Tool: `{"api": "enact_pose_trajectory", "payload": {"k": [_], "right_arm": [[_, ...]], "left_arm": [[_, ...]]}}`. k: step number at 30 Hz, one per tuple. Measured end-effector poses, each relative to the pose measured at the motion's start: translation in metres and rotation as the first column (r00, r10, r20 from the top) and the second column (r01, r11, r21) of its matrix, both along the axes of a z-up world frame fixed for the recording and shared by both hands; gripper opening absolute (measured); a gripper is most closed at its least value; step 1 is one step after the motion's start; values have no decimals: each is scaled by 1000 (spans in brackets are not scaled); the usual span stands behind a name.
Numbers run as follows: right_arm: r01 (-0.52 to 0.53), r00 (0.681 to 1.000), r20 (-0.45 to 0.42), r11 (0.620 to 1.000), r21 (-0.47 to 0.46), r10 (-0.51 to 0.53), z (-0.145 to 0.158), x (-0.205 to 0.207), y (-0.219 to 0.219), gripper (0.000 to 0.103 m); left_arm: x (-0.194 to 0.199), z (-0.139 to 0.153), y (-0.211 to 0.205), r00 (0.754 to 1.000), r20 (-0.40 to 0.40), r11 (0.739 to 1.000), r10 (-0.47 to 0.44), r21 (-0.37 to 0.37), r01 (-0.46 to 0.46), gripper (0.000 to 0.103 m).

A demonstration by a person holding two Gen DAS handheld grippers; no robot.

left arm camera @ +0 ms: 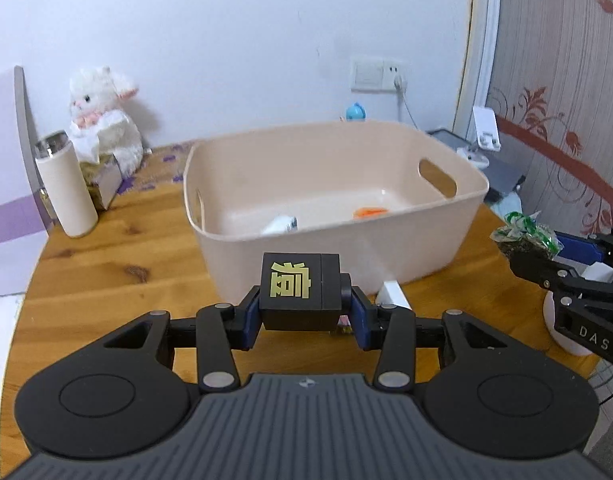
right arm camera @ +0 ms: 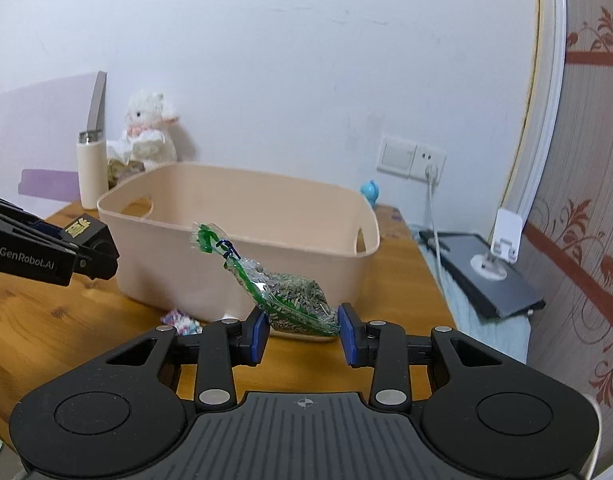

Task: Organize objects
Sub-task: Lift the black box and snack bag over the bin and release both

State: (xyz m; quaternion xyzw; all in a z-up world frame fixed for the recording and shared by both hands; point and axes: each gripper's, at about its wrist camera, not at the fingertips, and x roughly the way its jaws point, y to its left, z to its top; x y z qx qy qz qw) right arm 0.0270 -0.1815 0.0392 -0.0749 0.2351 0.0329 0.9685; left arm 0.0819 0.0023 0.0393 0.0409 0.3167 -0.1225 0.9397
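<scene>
My left gripper (left arm camera: 304, 314) is shut on a black box (left arm camera: 300, 292) with a gold character on it, held above the wooden table (left arm camera: 118, 276) just in front of the beige plastic basket (left arm camera: 290, 236). The basket holds a white item (left arm camera: 281, 225) and an orange item (left arm camera: 369, 212). My right gripper (right arm camera: 304, 332) is shut on a clear green-striped bag of seeds (right arm camera: 294, 294), held up in front of the basket (right arm camera: 242, 276). The bag (left arm camera: 524, 236) and the right gripper also show at the right of the left wrist view.
A beige flask (left arm camera: 64, 188), a tissue box (left arm camera: 104, 178) and a white plush rabbit (left arm camera: 102, 112) stand at the back left. A small colourful packet (right arm camera: 182, 322) and a white object (left arm camera: 394, 294) lie by the basket's front. A dark tray (right arm camera: 486, 272) sits off the table's right.
</scene>
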Motion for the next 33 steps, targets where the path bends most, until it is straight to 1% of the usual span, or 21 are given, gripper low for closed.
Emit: {"api": "enact_pose_trajectory", "payload": {"k": [7, 11, 15, 19, 25, 30, 33], "right_arm": [[11, 998, 57, 1000, 11, -12, 17, 7, -1, 35], [14, 997, 80, 1000, 15, -16, 25, 17, -2, 35], [22, 994, 102, 999, 23, -24, 32, 33, -2, 35], [32, 992, 117, 999, 35, -36, 36, 51, -3, 35], [32, 994, 105, 998, 54, -37, 31, 82, -1, 35], [12, 999, 49, 998, 60, -15, 17, 110, 3, 35], [15, 1000, 2, 998, 65, -16, 5, 128, 4, 35]], "left_arm": [[5, 23, 2, 999, 47, 1000, -4, -22, 5, 47], [13, 33, 0, 997, 74, 1000, 0, -18, 1, 47], [28, 43, -2, 995, 103, 1000, 14, -14, -13, 47], [50, 46, -7, 993, 115, 999, 36, 0, -36, 47], [90, 30, -14, 994, 82, 997, 77, 18, -79, 47], [116, 3, -22, 994, 37, 992, 105, 69, -108, 47], [127, -8, -22, 993, 1, 991, 120, 61, -120, 47]]}}
